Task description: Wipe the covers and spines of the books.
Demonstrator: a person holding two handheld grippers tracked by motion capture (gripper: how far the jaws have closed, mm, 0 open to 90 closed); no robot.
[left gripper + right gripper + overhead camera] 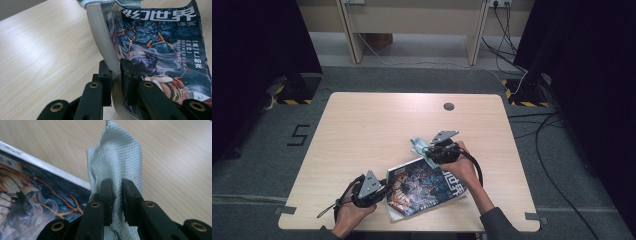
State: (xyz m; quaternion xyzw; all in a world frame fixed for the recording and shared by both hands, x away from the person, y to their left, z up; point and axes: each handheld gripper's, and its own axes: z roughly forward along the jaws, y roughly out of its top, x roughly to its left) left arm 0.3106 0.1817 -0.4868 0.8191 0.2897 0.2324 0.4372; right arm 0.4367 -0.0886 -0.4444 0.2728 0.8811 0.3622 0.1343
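high view: magazine and cloth, both gripped

high view, largest first: wooden table (362,130), bare but for the work near its front edge. magazine (424,186) lies there at a slant, cover up. left gripper (382,192) pinches its left edge; in the left gripper view the pages (105,45) sit clamped between the closed jaws, bowing upward. judged floppy, fairly light, glossy cover likely slick; best taken by the thick bound edge. pale waffle-weave cloth (418,146) sits just beyond the magazine's far corner, touching it. right gripper (432,151) holds it; in the right gripper view a fold of cloth (120,162) stands up, squeezed between the jaws. soft, limp, grips easily anywhere.
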